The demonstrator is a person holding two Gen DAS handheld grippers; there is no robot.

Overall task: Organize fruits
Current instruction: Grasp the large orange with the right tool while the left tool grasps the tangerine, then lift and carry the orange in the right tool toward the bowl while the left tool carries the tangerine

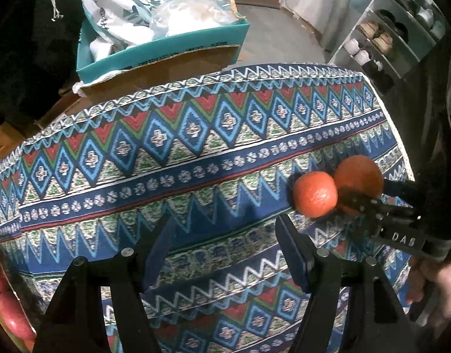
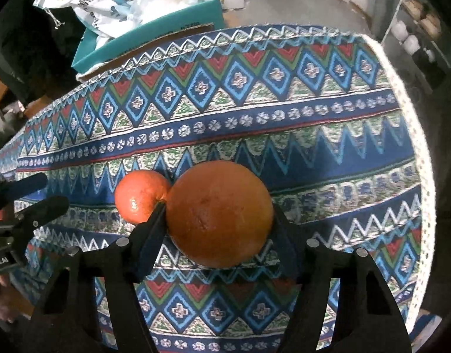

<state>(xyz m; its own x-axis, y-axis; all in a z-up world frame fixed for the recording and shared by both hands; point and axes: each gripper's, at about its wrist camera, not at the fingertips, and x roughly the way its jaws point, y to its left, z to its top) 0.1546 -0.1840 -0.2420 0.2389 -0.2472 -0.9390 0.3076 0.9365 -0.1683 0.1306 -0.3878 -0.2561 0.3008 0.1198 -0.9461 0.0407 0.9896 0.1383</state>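
Two oranges lie touching on the patterned tablecloth (image 2: 284, 123): the smaller orange (image 2: 140, 195) to the left, the large orange (image 2: 219, 213) to its right. The left gripper (image 1: 225, 247) hangs open over bare cloth, nothing between its fingers. The right gripper (image 2: 218, 229) is clamped on the large orange, one finger (image 2: 150, 235) wedged between the two fruits.

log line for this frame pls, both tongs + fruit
right tongs: shut on large orange | left tongs: open, empty | small orange: on patterned cloth, touching large orange
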